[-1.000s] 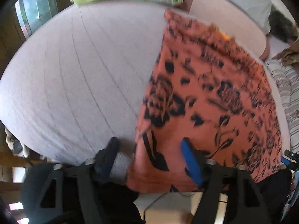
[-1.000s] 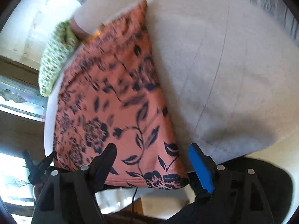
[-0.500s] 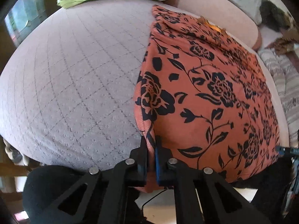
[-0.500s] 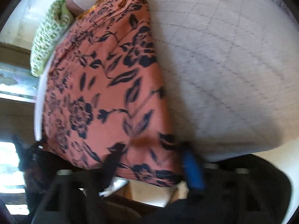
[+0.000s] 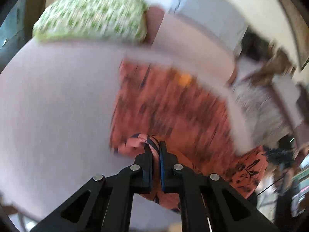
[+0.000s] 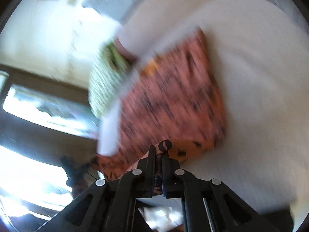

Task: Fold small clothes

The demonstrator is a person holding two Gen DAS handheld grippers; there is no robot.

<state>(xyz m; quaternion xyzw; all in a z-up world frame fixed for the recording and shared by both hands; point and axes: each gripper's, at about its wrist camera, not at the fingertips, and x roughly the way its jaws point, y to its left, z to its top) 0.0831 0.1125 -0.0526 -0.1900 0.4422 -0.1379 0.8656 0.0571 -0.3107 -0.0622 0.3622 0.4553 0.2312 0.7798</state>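
Note:
An orange garment with a black flower print (image 5: 170, 104) lies on a pale quilted bed (image 5: 54, 100). My left gripper (image 5: 154, 145) is shut on the garment's near left corner and holds it lifted above the rest of the cloth. My right gripper (image 6: 158, 151) is shut on the near right corner of the same garment (image 6: 173, 100), also lifted over the bed (image 6: 260, 96). Both views are blurred by motion. The near hem hangs between the two grippers.
A green and white patterned pillow (image 5: 90, 15) lies at the head of the bed, also in the right wrist view (image 6: 104, 85). A striped grey cloth (image 5: 260, 100) and other clutter lie to the right. A window (image 6: 38, 106) is at the left.
Both grippers went from open around the near corners to shut on them. They have since lifted the corners and carried them forward over the garment, toward the pillow.

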